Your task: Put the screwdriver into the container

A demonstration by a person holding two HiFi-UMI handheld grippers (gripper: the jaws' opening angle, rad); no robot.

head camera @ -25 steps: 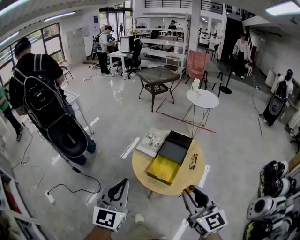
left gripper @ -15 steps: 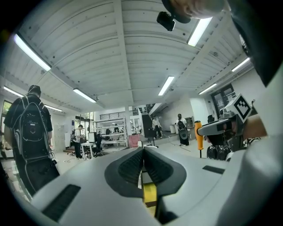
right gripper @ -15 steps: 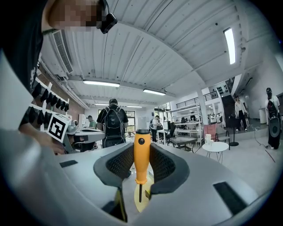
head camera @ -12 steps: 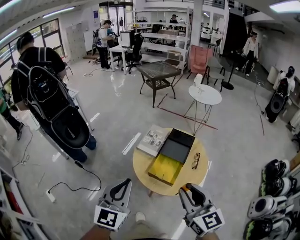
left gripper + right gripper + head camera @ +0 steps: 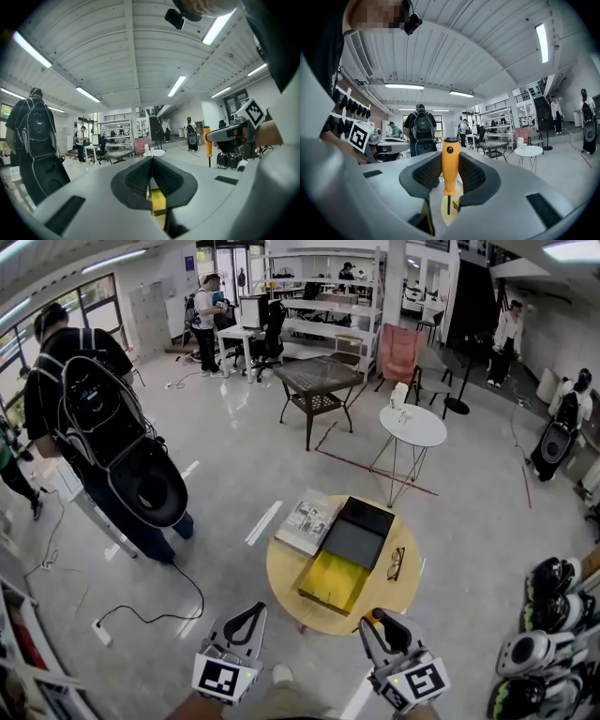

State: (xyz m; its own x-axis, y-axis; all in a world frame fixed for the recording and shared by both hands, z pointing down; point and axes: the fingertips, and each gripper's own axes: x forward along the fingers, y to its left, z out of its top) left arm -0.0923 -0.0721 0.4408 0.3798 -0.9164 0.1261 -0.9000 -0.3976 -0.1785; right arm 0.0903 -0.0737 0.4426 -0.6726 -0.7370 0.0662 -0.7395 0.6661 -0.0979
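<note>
An orange-handled screwdriver (image 5: 449,168) stands upright, its shaft pointing down, with my right gripper (image 5: 450,161) shut on the handle. In the head view that gripper (image 5: 376,619) hovers just off the near edge of the round wooden table (image 5: 394,596). A long box lies on the table, with a yellow open compartment (image 5: 330,579) nearest me and grey and black sections (image 5: 354,531) behind. My left gripper (image 5: 251,609) hangs to the left of the table over the floor. Its jaws (image 5: 151,164) are shut with nothing between them. The yellow compartment (image 5: 158,202) shows below them.
A magazine (image 5: 307,524) and a pair of glasses (image 5: 392,562) also lie on the table. A person with a black backpack (image 5: 103,423) stands at left. A cable (image 5: 155,613) trails on the floor. A white side table (image 5: 412,426) stands behind. Helmets (image 5: 539,634) are stacked at right.
The view has shifted slightly and both grippers sit a little closer to the table's near edge. The right gripper still holds the screwdriver. The person with the backpack has drifted right.
</note>
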